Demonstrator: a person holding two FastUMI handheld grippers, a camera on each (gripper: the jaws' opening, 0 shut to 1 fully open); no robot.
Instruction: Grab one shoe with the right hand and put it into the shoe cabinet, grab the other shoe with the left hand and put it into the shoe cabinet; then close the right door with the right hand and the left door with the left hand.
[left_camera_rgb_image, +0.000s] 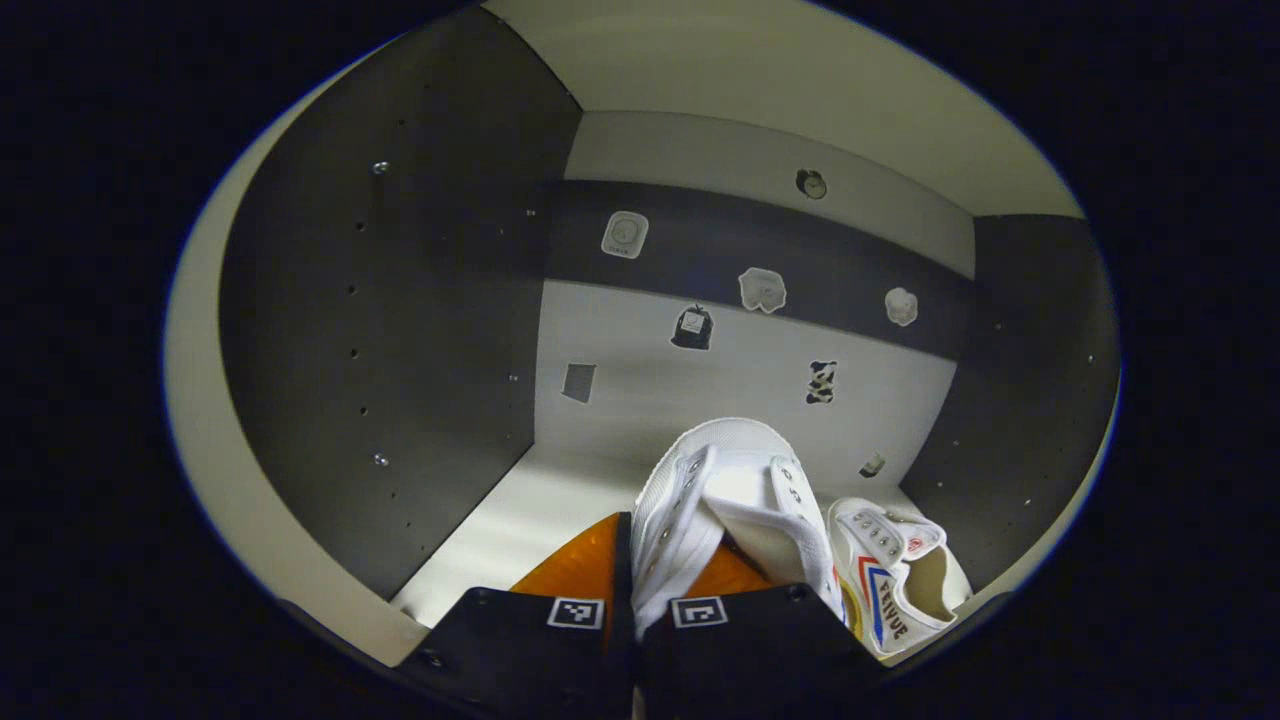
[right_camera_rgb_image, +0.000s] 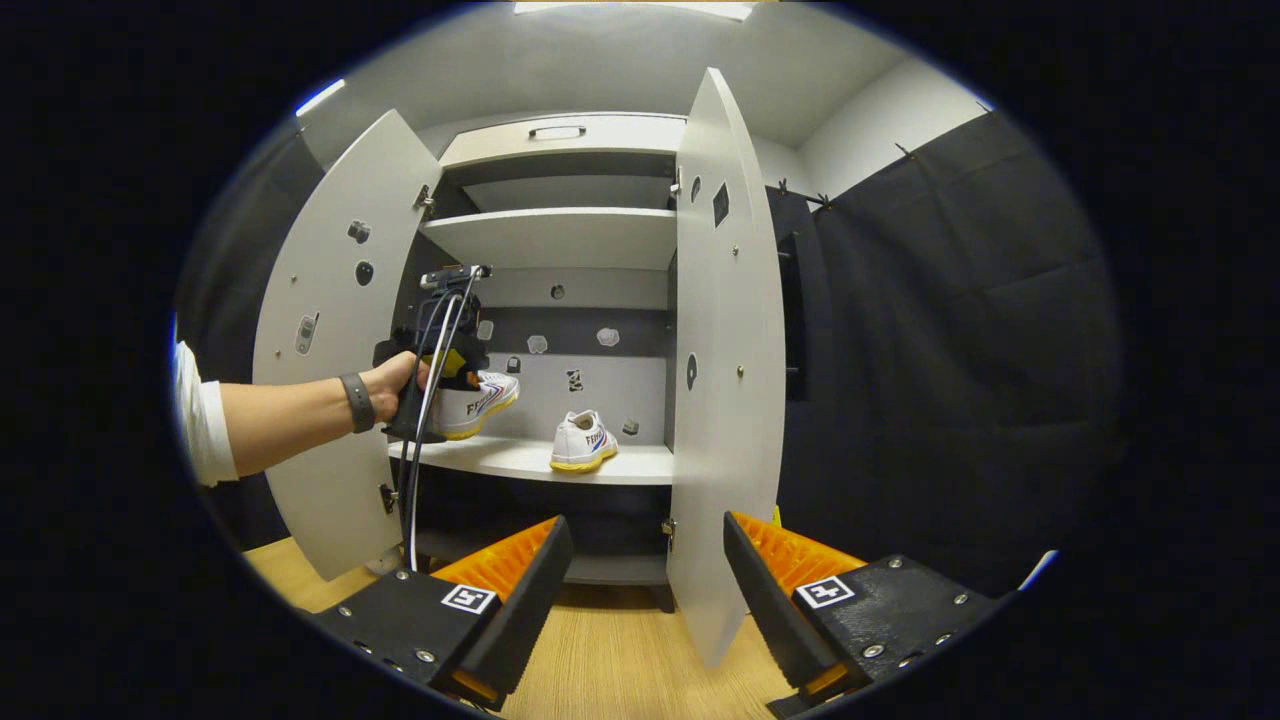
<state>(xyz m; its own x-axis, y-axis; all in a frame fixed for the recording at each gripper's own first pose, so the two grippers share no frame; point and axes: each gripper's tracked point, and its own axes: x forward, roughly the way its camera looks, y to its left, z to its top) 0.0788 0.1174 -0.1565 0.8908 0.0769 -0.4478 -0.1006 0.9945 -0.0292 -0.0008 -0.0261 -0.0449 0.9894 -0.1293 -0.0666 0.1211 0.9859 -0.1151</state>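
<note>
My left gripper (left_camera_rgb_image: 672, 542) is shut on the side wall of a white shoe (left_camera_rgb_image: 730, 480), inside the shoe cabinet. In the right gripper view a hand holds that left gripper (right_camera_rgb_image: 440, 372), with the held shoe (right_camera_rgb_image: 482, 398) a little above the middle shelf (right_camera_rgb_image: 520, 457), toward its left side. The second white shoe (right_camera_rgb_image: 583, 443), with a yellow sole, stands on that shelf to the right, and it also lies to the right of the held shoe (left_camera_rgb_image: 895, 575) in the left gripper view. My right gripper (right_camera_rgb_image: 648, 528) is open and empty, out in front of the cabinet, low by the right door (right_camera_rgb_image: 725, 380).
Both cabinet doors stand open; the left door (right_camera_rgb_image: 330, 380) swings out beside the person's forearm (right_camera_rgb_image: 290, 412). Dark side walls (left_camera_rgb_image: 400, 330) and a stickered back panel (left_camera_rgb_image: 740, 370) close in the compartment. More shelves (right_camera_rgb_image: 560, 235) sit above. Wooden floor (right_camera_rgb_image: 620, 660) lies below.
</note>
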